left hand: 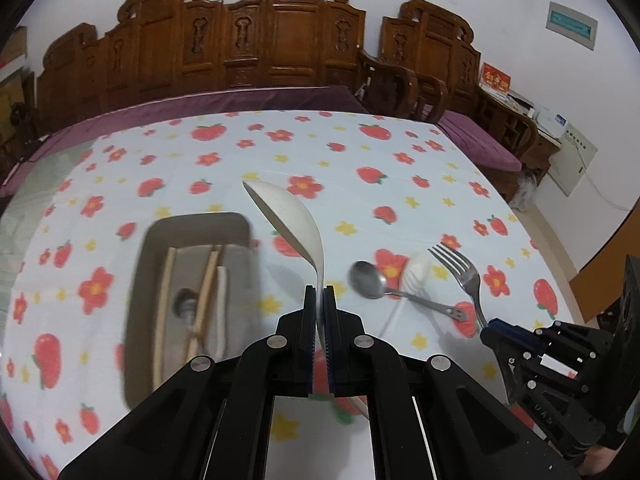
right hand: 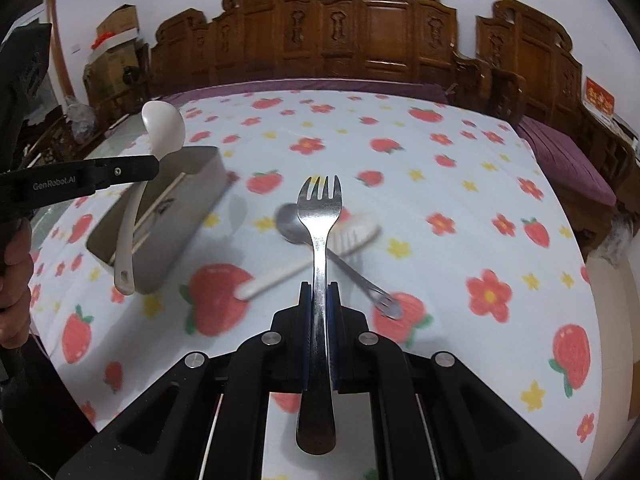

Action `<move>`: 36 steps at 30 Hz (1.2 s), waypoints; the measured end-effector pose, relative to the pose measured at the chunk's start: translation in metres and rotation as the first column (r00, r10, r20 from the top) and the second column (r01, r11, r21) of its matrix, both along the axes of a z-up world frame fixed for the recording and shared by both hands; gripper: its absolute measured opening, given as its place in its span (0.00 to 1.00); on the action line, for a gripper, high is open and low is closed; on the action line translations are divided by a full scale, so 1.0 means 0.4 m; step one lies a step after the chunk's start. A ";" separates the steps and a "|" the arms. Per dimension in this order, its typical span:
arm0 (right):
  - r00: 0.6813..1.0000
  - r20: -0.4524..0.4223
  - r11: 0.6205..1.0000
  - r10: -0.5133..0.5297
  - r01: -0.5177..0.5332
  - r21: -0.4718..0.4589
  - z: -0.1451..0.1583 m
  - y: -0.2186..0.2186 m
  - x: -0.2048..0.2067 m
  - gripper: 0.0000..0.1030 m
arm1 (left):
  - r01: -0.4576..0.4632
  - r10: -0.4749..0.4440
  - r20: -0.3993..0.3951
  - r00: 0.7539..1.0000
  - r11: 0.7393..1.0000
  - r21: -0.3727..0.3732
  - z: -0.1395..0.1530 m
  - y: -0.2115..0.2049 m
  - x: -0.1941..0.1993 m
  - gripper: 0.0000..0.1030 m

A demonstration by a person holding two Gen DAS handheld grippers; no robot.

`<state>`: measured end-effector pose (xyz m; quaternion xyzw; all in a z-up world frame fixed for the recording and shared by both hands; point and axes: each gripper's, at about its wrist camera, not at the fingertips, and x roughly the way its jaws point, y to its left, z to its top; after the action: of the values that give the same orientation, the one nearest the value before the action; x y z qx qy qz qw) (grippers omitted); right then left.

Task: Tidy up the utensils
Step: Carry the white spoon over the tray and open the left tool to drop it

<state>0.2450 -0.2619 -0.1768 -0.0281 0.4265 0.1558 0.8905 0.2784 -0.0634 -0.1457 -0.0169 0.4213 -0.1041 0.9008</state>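
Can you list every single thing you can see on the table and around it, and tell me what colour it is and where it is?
ladle: 1, cream, lifted above the table, handle pinched in the left gripper
fork: 1, silver, lifted, handle pinched in the right gripper
metal spoon: 1, silver, lying on the tablecloth
slotted spoon: 1, cream, lying crossed with the metal spoon
tray: 1, grey, left side of the table
chopsticks: 2, pale wood, in the tray
tablecloth: 1, white with red strawberries and flowers
bench: 1, carved brown wood, behind the table
left gripper: 1, black, fingers closed
right gripper: 1, black, fingers closed
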 end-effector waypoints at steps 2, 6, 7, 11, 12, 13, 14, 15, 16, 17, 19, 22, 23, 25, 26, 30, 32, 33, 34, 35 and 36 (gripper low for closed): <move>1.000 0.005 1.000 0.015 -0.015 0.001 0.009 0.030 0.004 0.09 | -0.006 0.006 0.001 1.000 1.000 0.011 0.003 0.029 -0.003 0.03; 0.999 0.013 0.999 0.041 -0.041 0.003 0.024 0.082 0.010 0.09 | -0.018 0.018 -0.008 1.000 0.999 0.032 -0.002 0.082 0.000 0.03; 0.999 0.014 0.999 0.048 -0.048 0.005 0.028 0.098 0.013 0.09 | -0.019 0.019 -0.012 1.000 0.999 0.036 -0.005 0.094 0.003 0.03; 0.998 0.018 0.998 0.066 -0.066 0.001 0.037 0.137 0.020 0.09 | -0.025 0.026 -0.021 0.999 0.998 0.056 -0.017 0.135 0.019 0.03; 0.997 0.019 0.998 0.070 -0.070 -0.001 0.041 0.148 0.023 0.09 | -0.026 0.027 -0.021 0.999 0.998 0.063 -0.021 0.146 0.024 0.03; 0.997 0.020 0.997 0.072 -0.072 -0.001 0.042 0.154 0.024 0.09 | -0.028 0.029 -0.020 0.999 0.997 0.070 -0.024 0.155 0.029 0.03; 0.997 0.020 0.997 0.075 -0.075 -0.001 0.044 0.161 0.027 0.09 | -0.029 0.030 -0.020 0.999 0.997 0.075 -0.026 0.163 0.033 0.03; 0.997 0.020 0.997 0.077 -0.077 0.000 0.046 0.167 0.029 0.09 | -0.029 0.031 -0.019 0.999 0.996 0.083 -0.031 0.172 0.040 0.03; 0.997 0.020 0.997 0.078 -0.078 0.001 0.048 0.173 0.033 0.09 | -0.030 0.032 -0.017 0.999 0.995 0.090 -0.034 0.178 0.045 0.03; 0.997 0.020 0.997 0.080 -0.080 0.001 0.051 0.179 0.036 0.09 | -0.031 0.033 -0.015 0.999 0.995 0.099 -0.038 0.186 0.050 0.03; 0.996 0.021 0.997 0.083 -0.083 0.001 0.055 0.189 0.042 0.09 | -0.031 0.033 -0.012 0.999 0.993 0.110 -0.046 0.198 0.057 0.03; 0.996 0.024 0.996 0.089 -0.089 0.000 0.060 0.204 0.052 0.09 | -0.030 0.033 -0.021 0.999 0.993 0.118 -0.067 0.217 0.068 0.03; 0.996 0.025 0.996 0.091 -0.092 0.001 0.061 0.209 0.055 0.09 | -0.030 0.034 -0.025 0.999 0.992 0.119 -0.075 0.223 0.070 0.03; 0.995 0.025 0.995 0.097 -0.097 0.004 0.063 0.220 0.061 0.09 | -0.029 0.034 -0.038 0.999 0.993 0.117 -0.096 0.234 0.075 0.03; 0.995 0.024 0.995 0.100 -0.100 0.006 0.063 0.225 0.064 0.09 | -0.026 0.032 -0.043 0.999 0.993 0.118 -0.106 0.237 0.076 0.03; 0.993 0.022 0.993 0.114 -0.114 0.006 0.059 0.251 0.078 0.09 | -0.013 0.019 -0.045 0.999 0.991 0.133 -0.138 0.237 0.077 0.03; 0.993 0.019 0.993 0.119 -0.119 0.006 0.055 0.261 0.081 0.09 | -0.008 0.015 -0.048 0.999 0.991 0.135 -0.148 0.234 0.079 0.03; 0.992 0.018 0.993 0.121 -0.122 0.006 0.053 0.266 0.084 0.09 | -0.007 0.014 -0.050 0.999 0.991 0.136 -0.154 0.234 0.080 0.03; 0.992 0.016 0.992 0.125 -0.125 0.006 0.050 0.274 0.087 0.09 | -0.006 0.013 -0.051 0.999 0.991 0.132 -0.157 0.235 0.080 0.03; 0.992 0.016 0.992 0.128 -0.128 0.003 0.049 0.280 0.089 0.09 | -0.008 0.014 -0.050 0.999 0.992 0.122 -0.158 0.237 0.080 0.03; 0.991 0.016 0.991 0.131 -0.131 0.000 0.047 0.285 0.091 0.09 | -0.009 0.014 -0.051 0.999 0.994 0.112 -0.158 0.239 0.080 0.04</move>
<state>0.2813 -0.1480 -0.1578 -0.0566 0.4164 0.2140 0.8818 0.3103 0.0321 -0.2090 0.0286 0.4496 -0.0746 0.8896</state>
